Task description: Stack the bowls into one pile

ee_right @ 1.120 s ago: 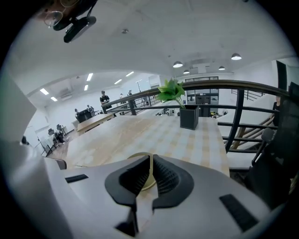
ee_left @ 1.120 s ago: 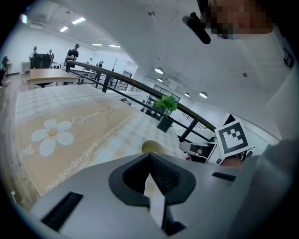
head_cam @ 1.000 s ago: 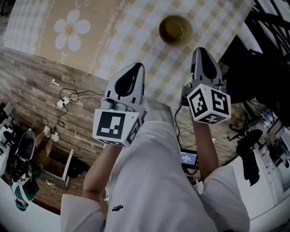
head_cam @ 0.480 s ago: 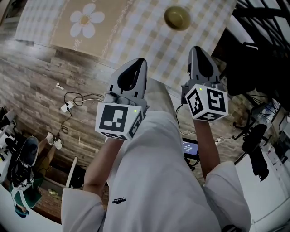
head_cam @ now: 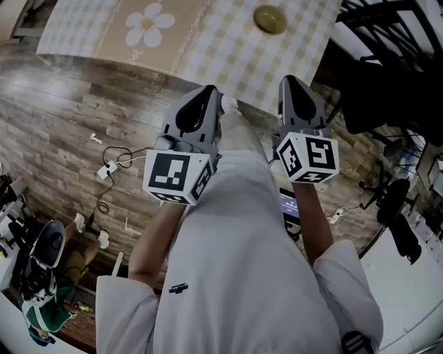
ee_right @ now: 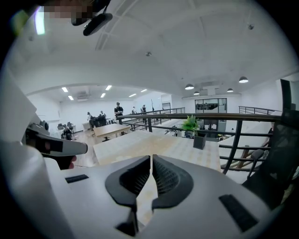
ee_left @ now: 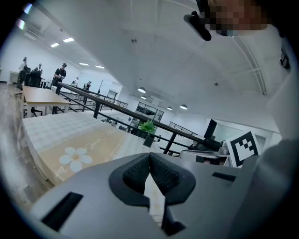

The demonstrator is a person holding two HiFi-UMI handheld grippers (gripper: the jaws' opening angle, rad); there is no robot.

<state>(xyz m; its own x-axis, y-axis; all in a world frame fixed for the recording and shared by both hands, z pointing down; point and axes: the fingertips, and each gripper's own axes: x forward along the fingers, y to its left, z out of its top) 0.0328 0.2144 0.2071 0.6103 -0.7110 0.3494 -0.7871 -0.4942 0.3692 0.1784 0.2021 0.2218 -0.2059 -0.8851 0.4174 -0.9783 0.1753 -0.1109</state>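
Backed away from the desk, bowl now far off at its right end, my left gripper and right gripper both have jaws pressed together on nothing.

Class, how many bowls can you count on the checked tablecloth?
1: a bowl on the checked tablecloth, at the head view's top, right of centre. Others may be nested inside it.

The person wore a white short-sleeved shirt with a small dark logo at its seven o'clock. The grey, rounded left gripper and right gripper each bore a black-and-white marker cube.
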